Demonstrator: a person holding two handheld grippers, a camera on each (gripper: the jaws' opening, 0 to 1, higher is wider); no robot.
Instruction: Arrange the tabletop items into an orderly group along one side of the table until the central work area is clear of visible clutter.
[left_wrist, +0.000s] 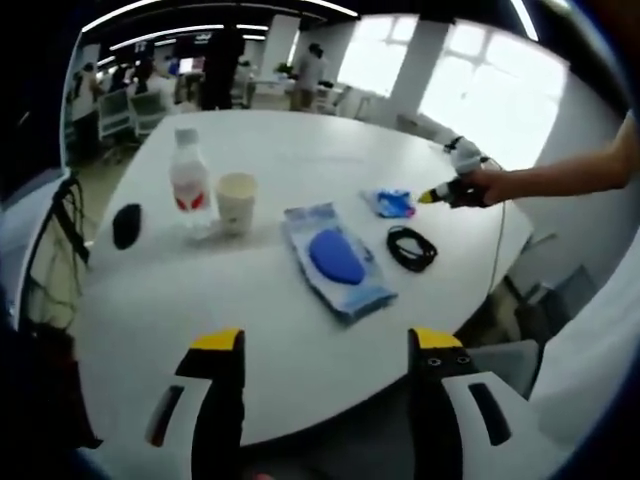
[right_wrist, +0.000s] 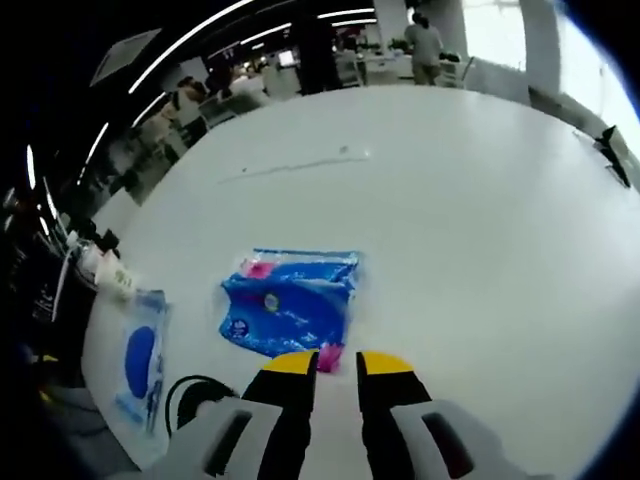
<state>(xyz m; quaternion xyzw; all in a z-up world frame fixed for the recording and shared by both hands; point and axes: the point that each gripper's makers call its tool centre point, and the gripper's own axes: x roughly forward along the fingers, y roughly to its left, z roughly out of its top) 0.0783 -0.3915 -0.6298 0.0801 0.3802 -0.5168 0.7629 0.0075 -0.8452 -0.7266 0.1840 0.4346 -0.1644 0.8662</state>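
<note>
**A:** ok so what's the risk here? The right gripper (right_wrist: 335, 362) sits at the near edge of the small blue plastic tissue pack with the pink corner (right_wrist: 290, 302), yellow-tipped jaws nearly closed with only a thin slit between them. I honestly can't tell whether they've pinched the pack's edge or are just touching it.

**B:** That's the worry imo. A crinkly wrapper caught by one corner could slip out mid-carry, or the pack just slides across the smooth white tabletop (left_wrist: 300, 160) instead of lifting.

**A:** And the left gripper (left_wrist: 327, 345)?

**B:** Wide open, holding nothing, hovering off the near edge. Ahead of it lie the flat clear pouch with a blue oval pad inside (left_wrist: 337, 258) and the coiled black cable (left_wrist: 411, 247), right beside each other near the right edge. Drag the pouch and the coil could snag and come along.

**A:** The clear plastic water bottle with a red label (left_wrist: 189, 181) and the cream paper cup (left_wrist: 237, 201) stand close together toward the left edge, black oval mouse (left_wrist: 127, 224) further left.

**B:** Yeah, bump the bottle and the cup probably tips too.
</note>
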